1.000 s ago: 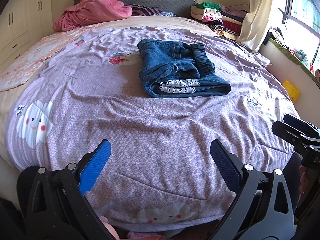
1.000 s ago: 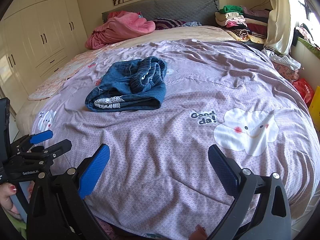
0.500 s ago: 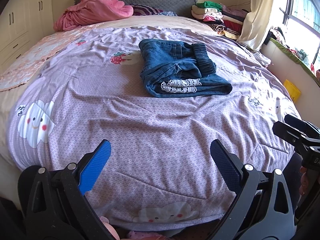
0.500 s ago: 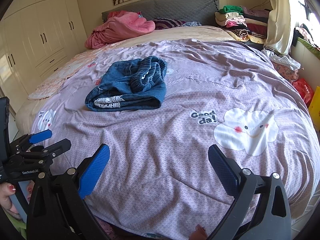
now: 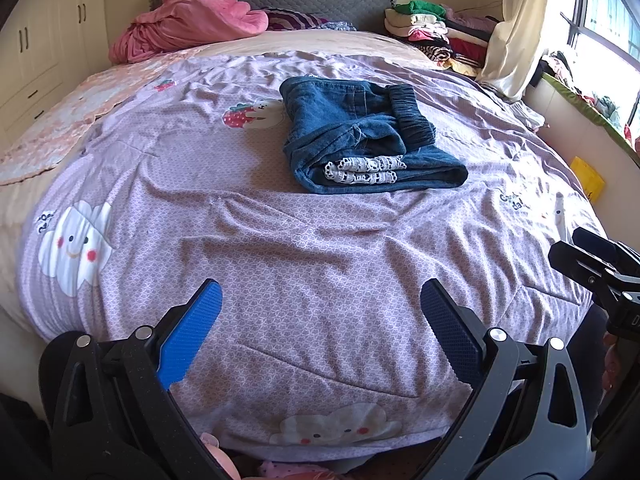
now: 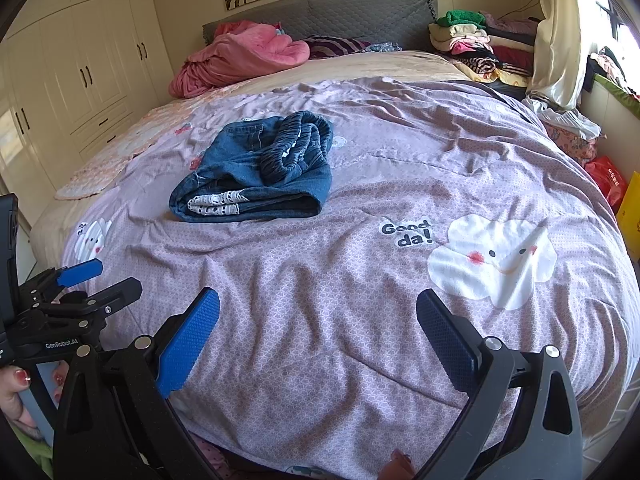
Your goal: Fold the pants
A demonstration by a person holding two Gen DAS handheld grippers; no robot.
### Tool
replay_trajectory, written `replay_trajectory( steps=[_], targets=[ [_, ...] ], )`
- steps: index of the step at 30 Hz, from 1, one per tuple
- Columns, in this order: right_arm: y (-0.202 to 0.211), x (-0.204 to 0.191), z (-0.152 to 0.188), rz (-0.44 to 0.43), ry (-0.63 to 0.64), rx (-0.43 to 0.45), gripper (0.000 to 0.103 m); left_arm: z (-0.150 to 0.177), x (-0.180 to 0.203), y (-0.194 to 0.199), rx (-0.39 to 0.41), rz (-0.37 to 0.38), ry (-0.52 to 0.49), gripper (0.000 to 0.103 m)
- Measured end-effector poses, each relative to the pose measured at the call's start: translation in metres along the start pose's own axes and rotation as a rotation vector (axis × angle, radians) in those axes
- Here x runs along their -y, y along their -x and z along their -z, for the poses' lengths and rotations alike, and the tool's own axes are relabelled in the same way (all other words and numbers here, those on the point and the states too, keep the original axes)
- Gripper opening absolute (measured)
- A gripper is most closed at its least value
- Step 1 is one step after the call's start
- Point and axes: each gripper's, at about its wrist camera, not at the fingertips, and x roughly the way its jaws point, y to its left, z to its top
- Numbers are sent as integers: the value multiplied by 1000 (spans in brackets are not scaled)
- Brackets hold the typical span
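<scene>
"GenRobot.AI" printed on left gripper [image 6: 80, 280] body; quilt [image 6: 360, 300] reads "Good da!"; left gripper [image 5: 320, 312] spread wide, holding nothing, hovering over near bed edge; right gripper [image 6: 318, 312] likewise spread, empty; folded denim pants [image 5: 360, 148] lie ahead of both, well apart, lace hem showing; hand [image 6: 16, 396] with red nails grips left handle.

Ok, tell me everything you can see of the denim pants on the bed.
The denim pants are dark blue and folded into a compact, slightly lumpy bundle. A gathered elastic waistband lies on top, and white lace trim shows at the near folded edge. They rest on the purple quilt mid-bed, with neither hand-held gripper touching them.
</scene>
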Motion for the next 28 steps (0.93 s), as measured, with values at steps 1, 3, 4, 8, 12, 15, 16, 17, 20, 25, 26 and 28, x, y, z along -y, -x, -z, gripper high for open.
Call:
replay_trajectory(
  steps=[1, 3, 4, 8, 12, 15, 16, 17, 20, 25, 26, 28],
  targets=[
    [0, 0, 1, 2, -1, 2, 98, 0, -1, 0, -1, -1, -1, 93],
    [1, 1, 1, 3, -2, 1, 98, 1, -1, 0, -1, 1, 0, 93],
    [2, 2, 1, 4, -4, 1, 98, 0, 0, -1, -1, 0, -1, 93],
    [0, 3, 2, 8, -5, -2, 98, 2, -1, -3, -7, 9, -3, 93],
    [-4, 4, 3, 15, -11, -11, 98, 2, -2, -5, -18, -4, -2, 93],
    [-7, 8, 3, 24, -17, -18, 98, 0, -5, -7, -22, -11, 2, 93],
    [-9, 9, 3, 27, -22, -19, 98, -1, -8, -6, -19, -1, 14, 93],
    [-10, 12, 3, 32, -27, -19, 98, -3, -13, -5, -9, 18, 20, 93],
    [-12, 29, 1, 64, -58, -18, 98, -15, -27, -2, 21, 20, 47, 93],
    [-13, 103, -21, 199, -154, 13, 98, -62, -89, -35, 1, -143, 87, 93],
    [-14, 121, -27, 239, -170, 22, 98, -75, -107, -50, -9, -197, 93, 93],
    [-23, 169, -45, 340, -209, 6, 98, -97, -137, -78, -34, -281, 95, 93]
  ],
)
